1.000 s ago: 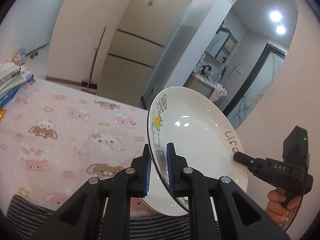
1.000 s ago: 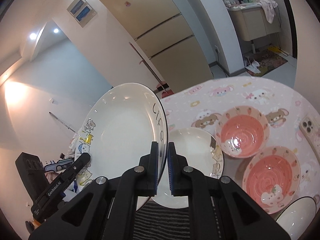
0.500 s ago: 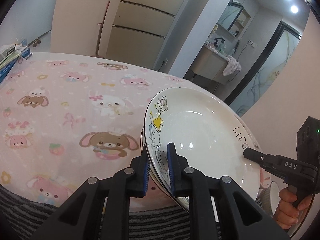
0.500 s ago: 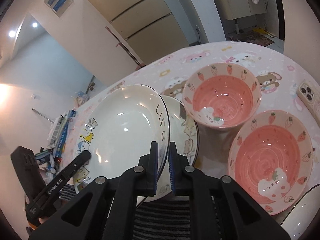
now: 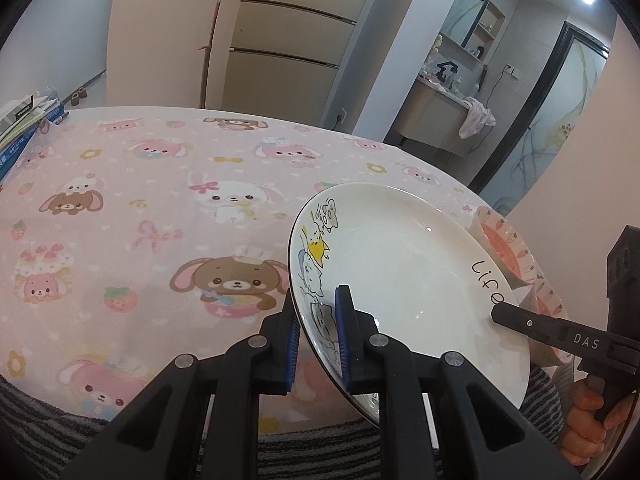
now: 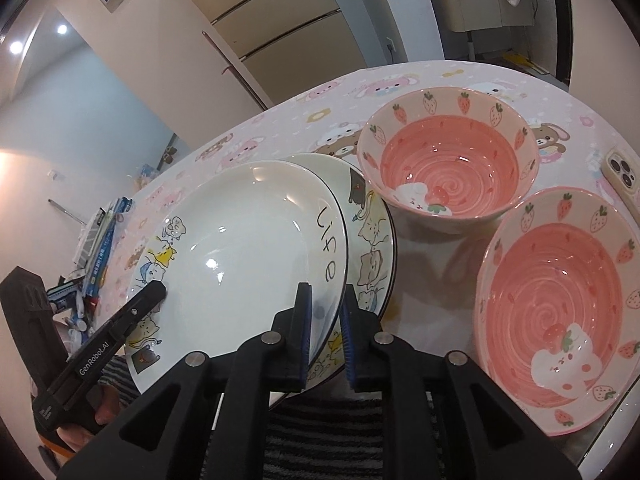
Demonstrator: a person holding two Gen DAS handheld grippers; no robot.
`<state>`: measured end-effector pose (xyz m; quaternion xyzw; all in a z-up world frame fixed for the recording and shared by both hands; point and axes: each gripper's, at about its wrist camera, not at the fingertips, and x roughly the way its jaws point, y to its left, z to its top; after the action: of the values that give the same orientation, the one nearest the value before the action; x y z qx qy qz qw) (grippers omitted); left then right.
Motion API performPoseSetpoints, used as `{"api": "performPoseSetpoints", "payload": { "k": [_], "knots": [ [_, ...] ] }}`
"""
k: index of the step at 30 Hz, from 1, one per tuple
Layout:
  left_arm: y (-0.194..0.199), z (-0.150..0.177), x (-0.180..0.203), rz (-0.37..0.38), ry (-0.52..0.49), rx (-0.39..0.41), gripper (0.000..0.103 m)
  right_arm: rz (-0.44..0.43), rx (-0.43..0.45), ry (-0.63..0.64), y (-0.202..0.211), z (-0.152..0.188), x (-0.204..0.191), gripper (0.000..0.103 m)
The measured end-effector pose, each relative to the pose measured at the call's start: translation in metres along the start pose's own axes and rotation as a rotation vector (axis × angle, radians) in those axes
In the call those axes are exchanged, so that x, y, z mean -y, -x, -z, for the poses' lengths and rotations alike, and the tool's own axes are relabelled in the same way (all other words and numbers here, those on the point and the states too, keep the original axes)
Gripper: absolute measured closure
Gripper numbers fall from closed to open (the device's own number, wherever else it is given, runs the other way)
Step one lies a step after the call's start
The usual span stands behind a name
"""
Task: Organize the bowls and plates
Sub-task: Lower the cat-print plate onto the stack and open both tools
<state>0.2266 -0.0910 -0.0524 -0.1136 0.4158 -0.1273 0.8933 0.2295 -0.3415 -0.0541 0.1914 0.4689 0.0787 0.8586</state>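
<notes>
White cat-print plate (image 6: 248,248); pink strawberry bowls (image 6: 448,160); pink bunny tablecloth (image 5: 140,200).

Place: a home dining area.
Desk: it wore a pink cartoon-bunny cloth (image 5: 152,208).
Background: a tall fridge (image 5: 280,56) stood beside a washroom sink (image 5: 436,120).

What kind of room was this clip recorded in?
Most likely a home dining area: a table under a pink cartoon tablecloth set with strawberry bowls, a tall refrigerator behind, and a washbasin nook beyond.
</notes>
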Motion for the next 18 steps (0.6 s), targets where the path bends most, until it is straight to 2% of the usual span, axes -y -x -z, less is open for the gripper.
{"api": "performPoseSetpoints", "payload": {
  "k": [10,13,15,18],
  "knots": [
    [-0.004,0.005,0.006,-0.024,-0.038,0.018,0.084,0.062,0.021,0.057,-0.005,0.006,-0.005,0.087],
    [-0.004,0.007,0.01,-0.037,-0.062,0.024,0.079,0.097,0.035,0.098,-0.005,0.009,-0.012,0.085],
    [-0.006,0.008,0.017,-0.057,-0.097,0.026,0.07,0.116,0.041,0.107,-0.004,0.01,-0.015,0.085],
    [-0.007,0.009,0.022,-0.067,-0.124,0.026,0.066,0.147,0.054,0.132,-0.001,0.013,-0.02,0.084]
  ]
}}
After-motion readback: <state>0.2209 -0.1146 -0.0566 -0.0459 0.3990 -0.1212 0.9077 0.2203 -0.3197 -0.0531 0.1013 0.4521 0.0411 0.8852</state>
